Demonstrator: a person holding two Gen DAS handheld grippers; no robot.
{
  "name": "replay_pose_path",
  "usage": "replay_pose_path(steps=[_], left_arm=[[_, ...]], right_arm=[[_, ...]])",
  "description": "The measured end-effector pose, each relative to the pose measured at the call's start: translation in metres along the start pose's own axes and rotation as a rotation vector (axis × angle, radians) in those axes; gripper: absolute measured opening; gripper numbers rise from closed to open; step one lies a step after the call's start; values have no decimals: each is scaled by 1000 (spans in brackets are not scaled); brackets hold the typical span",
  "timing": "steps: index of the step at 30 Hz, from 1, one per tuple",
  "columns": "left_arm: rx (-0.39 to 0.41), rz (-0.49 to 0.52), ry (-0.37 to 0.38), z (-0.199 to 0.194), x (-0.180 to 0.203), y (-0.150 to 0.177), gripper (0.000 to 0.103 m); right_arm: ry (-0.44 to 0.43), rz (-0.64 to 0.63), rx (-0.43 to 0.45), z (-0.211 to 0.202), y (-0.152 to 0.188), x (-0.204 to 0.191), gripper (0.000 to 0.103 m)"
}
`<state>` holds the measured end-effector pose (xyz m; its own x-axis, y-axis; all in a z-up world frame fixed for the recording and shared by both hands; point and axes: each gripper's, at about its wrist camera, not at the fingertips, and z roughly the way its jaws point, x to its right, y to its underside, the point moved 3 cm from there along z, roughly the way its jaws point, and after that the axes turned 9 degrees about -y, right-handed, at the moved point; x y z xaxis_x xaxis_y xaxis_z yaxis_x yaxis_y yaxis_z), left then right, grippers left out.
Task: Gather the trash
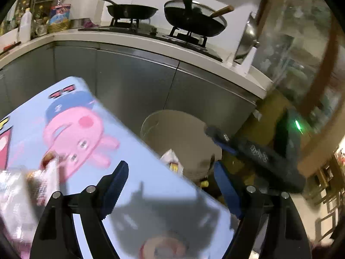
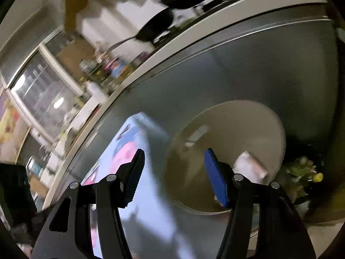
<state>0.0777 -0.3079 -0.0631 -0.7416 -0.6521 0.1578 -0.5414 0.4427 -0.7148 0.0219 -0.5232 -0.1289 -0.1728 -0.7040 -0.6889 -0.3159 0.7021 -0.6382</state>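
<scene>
A beige trash bin (image 1: 172,133) stands on the floor beside a light blue cartoon-pig table (image 1: 86,129). A white wrapper (image 1: 171,157) lies in the bin. My left gripper (image 1: 170,185) is open and empty above the table's edge. Clear plastic packets (image 1: 28,185) lie on the table at the left. My right gripper (image 1: 215,136) reaches over the bin in the left wrist view. In the right wrist view my right gripper (image 2: 174,177) is open and empty above the bin (image 2: 248,125), where a pale packet (image 2: 250,166) lies inside. The table (image 2: 151,194) is at its left.
Grey cabinet fronts (image 1: 133,82) under a white counter (image 1: 151,43) stand behind the bin. Two black woks (image 1: 194,19) sit on the stove. Flowers and a yellow thing (image 2: 306,172) lie on the floor right of the bin.
</scene>
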Motion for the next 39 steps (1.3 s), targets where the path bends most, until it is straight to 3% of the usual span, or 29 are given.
replay_pose_path(steps=[6,10,14,17,20,22,24,26,28,33,39], left_arm=[[-50,-52,-55,-44,-51,67,80],[-57,-154,-126,-82,-100,110,79],[-30,-292,-207,-121,-153,140,75],[34,-406,-268,-156,-194,158,74],[68,-475,-309,-175,-222,173,74],[80,-527,-305,-181,-235,180,74],[101,-567,-287,-187,-246,184,74],[111,-594,-260,-184,-254,182,74],[103,-622,-231,-177,-262,177,74],[114,-657,-166,-156,-273,163,74],[104,-719,-205,-149,-296,156,74]], right_arm=[[-108,-111,-153,42,39,-76,55],[-180,-192,-287,83,77,-140,55],[-243,-313,-386,111,119,-210,55],[-292,-495,-437,115,158,-266,55],[-289,-648,-509,127,198,-305,55],[-260,-698,-540,138,213,-314,53],[-197,-725,-569,150,224,-314,33],[-195,-680,-581,152,226,-307,17],[-202,-649,-580,142,224,-297,8],[-228,-607,-516,99,210,-285,4],[-280,-532,-457,78,180,-291,4]])
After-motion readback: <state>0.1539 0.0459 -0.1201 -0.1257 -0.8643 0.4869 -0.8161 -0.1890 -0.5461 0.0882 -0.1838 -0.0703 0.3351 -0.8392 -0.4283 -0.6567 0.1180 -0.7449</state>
